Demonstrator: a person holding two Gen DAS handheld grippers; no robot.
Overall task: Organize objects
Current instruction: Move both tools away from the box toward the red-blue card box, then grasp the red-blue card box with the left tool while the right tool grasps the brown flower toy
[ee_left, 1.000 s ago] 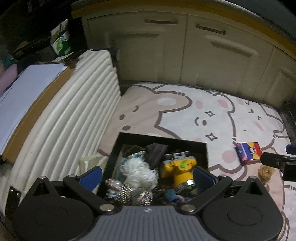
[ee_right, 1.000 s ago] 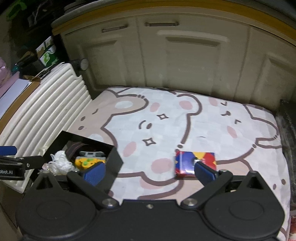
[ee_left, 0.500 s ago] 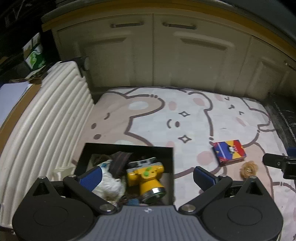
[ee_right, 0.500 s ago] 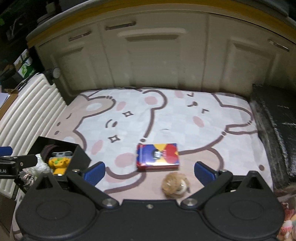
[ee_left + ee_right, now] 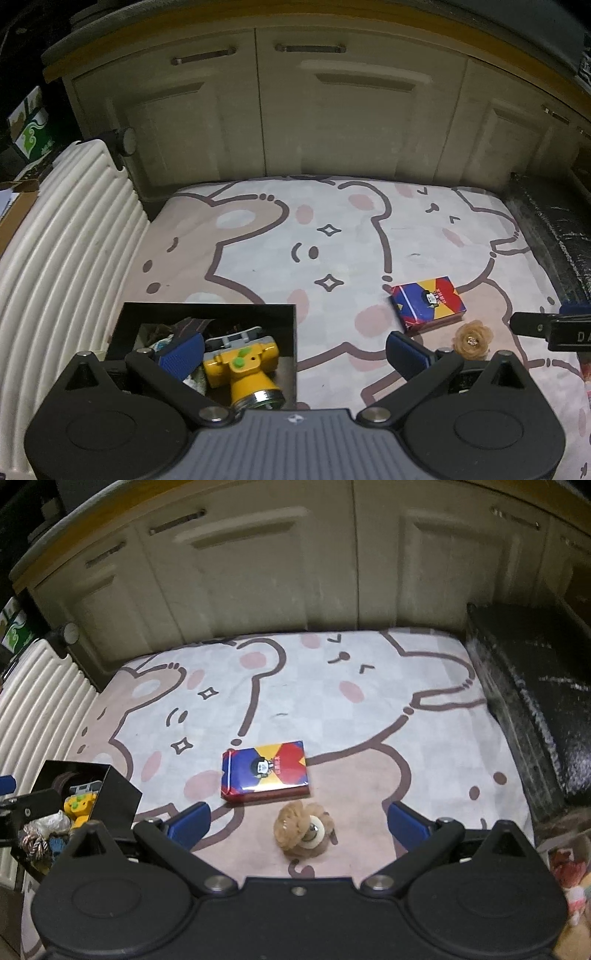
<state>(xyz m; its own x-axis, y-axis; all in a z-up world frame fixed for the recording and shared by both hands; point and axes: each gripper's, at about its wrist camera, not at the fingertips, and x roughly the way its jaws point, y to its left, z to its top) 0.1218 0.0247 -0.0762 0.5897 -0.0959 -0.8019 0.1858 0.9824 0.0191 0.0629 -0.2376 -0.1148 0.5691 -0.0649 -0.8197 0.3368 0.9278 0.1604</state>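
A black box [image 5: 207,314] [image 5: 118,794] on the bear-print mat holds a yellow toy camera [image 5: 243,373] [image 5: 79,805], white yarn and several small items. A colourful card box [image 5: 426,306] [image 5: 264,771] lies flat mid-mat. Just in front of it sits a tan fabric flower [image 5: 472,339] [image 5: 303,829]. My left gripper [image 5: 295,354] is open over the black box's right edge, nothing between its fingers. My right gripper [image 5: 297,823] is open, its fingers either side of the flower and not touching it.
Cream cabinet doors [image 5: 332,122] close off the far side of the mat. A ribbed white unit [image 5: 55,266] runs along the left edge. A dark block [image 5: 535,701] borders the right. Stuffed toys [image 5: 569,878] lie at the near right.
Both grippers have swung to the right. The black box slid toward the left of each view, and the flower came into the right wrist view, between its fingers.
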